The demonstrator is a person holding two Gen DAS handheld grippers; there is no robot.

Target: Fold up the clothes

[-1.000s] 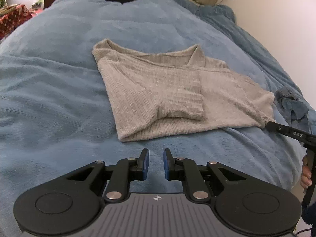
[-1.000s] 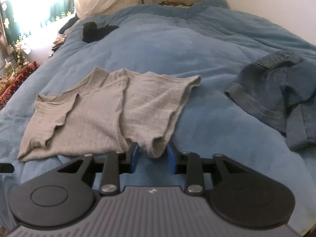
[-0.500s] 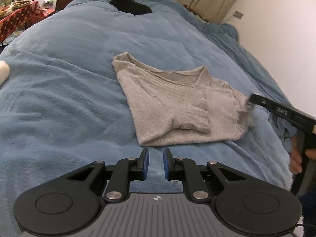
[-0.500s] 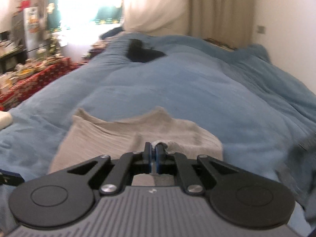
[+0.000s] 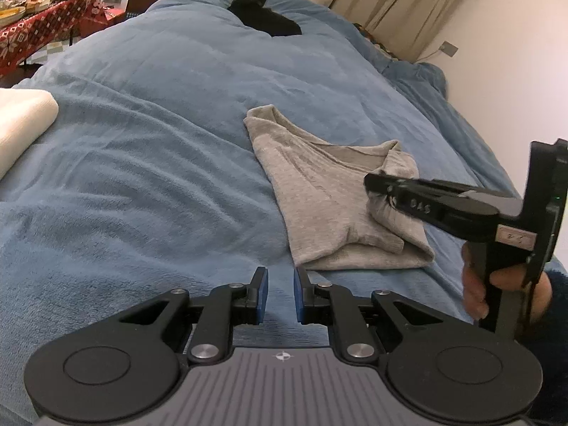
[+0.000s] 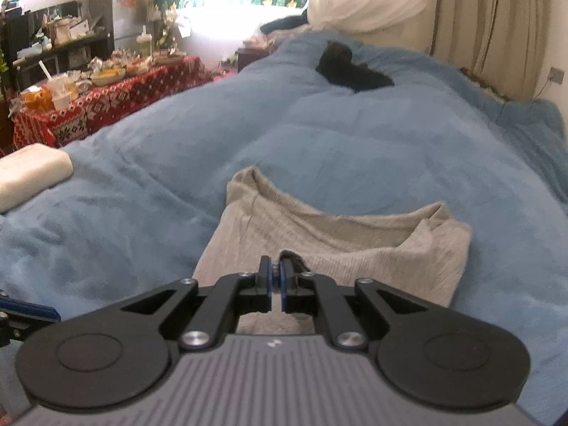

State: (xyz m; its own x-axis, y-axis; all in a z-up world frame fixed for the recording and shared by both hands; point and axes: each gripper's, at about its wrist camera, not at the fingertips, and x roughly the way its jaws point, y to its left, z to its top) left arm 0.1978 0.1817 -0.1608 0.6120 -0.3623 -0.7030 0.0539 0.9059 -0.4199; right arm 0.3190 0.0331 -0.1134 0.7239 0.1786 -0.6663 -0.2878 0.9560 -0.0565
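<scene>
Centrally, on the blue blanket (image 5: 149, 163): grey sweater (image 5: 319, 191), partly folded, its right side doubled leftward over the body; right gripper (image 6: 276, 277) clenched on the sweater's edge, above the garment; left gripper (image 5: 280, 293) slightly parted, grasping nothing, near the sweater's near hem; cream folded cloth (image 5: 21, 117) far left.

"DAS" on right claw (image 5: 376, 186)
</scene>
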